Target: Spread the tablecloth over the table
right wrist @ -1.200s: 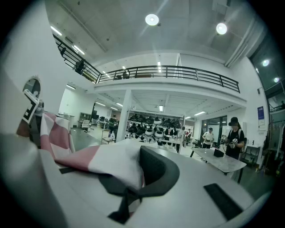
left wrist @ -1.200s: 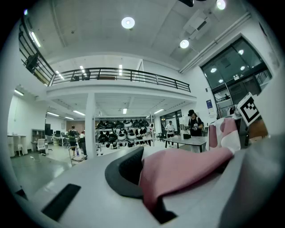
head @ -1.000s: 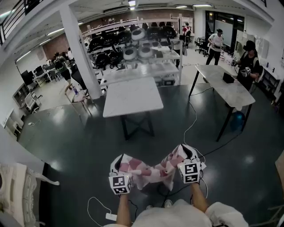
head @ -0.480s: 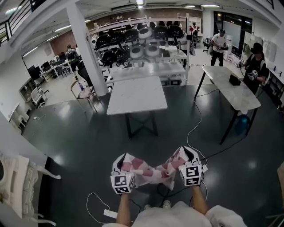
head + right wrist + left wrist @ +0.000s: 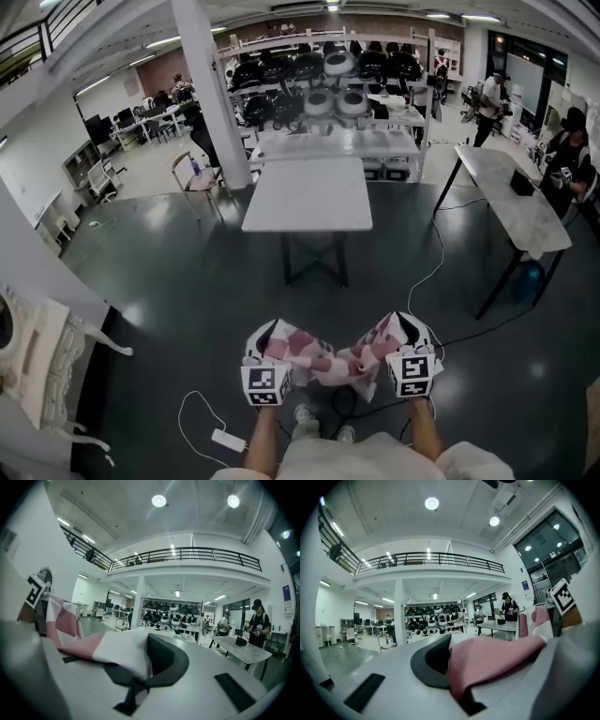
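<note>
Tablecloth (image 5: pixel 323 361) sags between left gripper (image 5: pixel 265 336) and right gripper (image 5: pixel 401 328), both clamped on it.

left gripper (image 5: pixel 264 337): level, jaws clamped | right gripper (image 5: pixel 406 330): level, jaws clamped | side by side, apart

At 6 o'clock, low in frame, left tool (image 5: pixel 264 336) and right tool (image 5: pixel 409 328) side by side, pointing toward 12, each clamped on one end of a pink-and-white checked tablecloth (image 5: pixel 323 361), bunched and sagging between them. Straight ahead toward 12, well apart across dark glossy floor (image 5: pixel 178 281), a white-topped table (image 5: pixel 307 192) on black crossed legs. Behind it, shelving (image 5: pixel 328 141) loaded with round black and white items. At 2 o'clock, a long pale second table (image 5: pixel 516 202) with a person (image 5: pixel 568 155) beside it. At 11, a white pillar (image 5: pixel 211 84). White cable (image 5: pixel 427 272) trailing over the floor from 1 o'clock down toward the right tool.
</note>
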